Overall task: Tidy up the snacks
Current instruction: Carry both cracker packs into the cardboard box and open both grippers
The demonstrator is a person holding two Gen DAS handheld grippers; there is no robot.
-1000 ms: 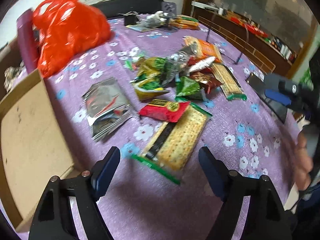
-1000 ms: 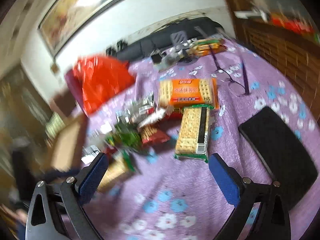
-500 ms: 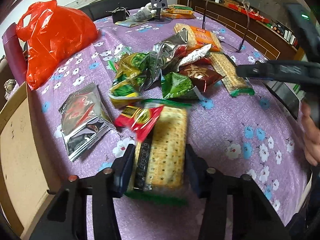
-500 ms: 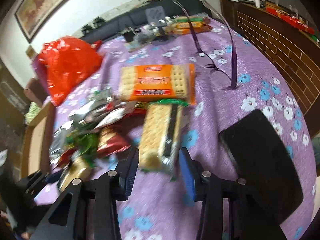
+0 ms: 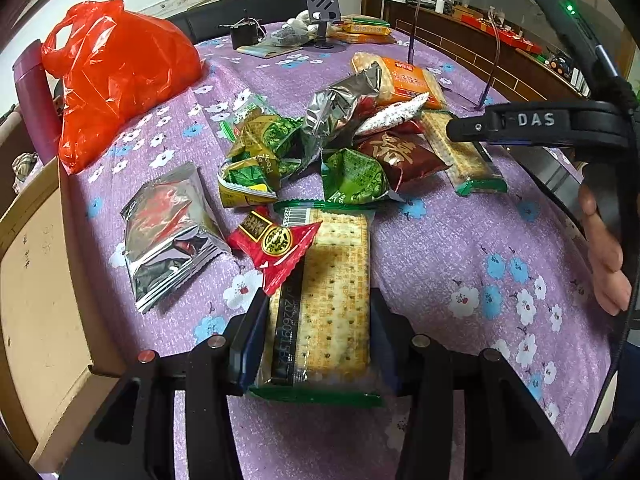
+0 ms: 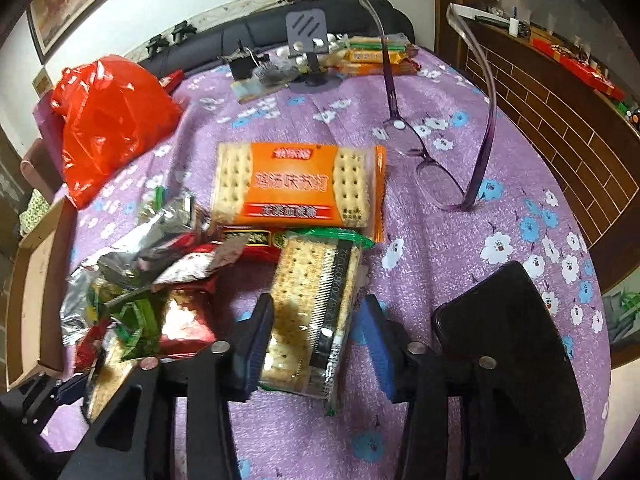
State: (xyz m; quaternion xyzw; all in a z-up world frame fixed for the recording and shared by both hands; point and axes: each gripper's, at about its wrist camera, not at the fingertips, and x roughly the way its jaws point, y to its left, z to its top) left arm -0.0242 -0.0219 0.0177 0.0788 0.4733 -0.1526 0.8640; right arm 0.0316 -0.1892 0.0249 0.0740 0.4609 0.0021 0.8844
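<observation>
Two cracker packs (image 5: pixel 324 304) (image 6: pixel 310 312) on the purple floral counter (image 5: pixel 460 248): left gripper (image 5: pixel 318 332) fingers pinch one; right gripper (image 6: pixel 316 332) fingers, opening, flank the other without squeezing it.

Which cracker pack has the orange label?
The wide cracker pack lying flat at the back of the snack pile. The other two packs have green ends and sit between gripper fingers.

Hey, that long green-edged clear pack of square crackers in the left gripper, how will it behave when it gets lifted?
The green-edged clear cracker pack will probably lift as one stiff bar, since its crackers sit tightly stacked. The glossy film looks slippery, so it may slide between the left gripper pads. The crackers likely crack under a hard squeeze.
</observation>
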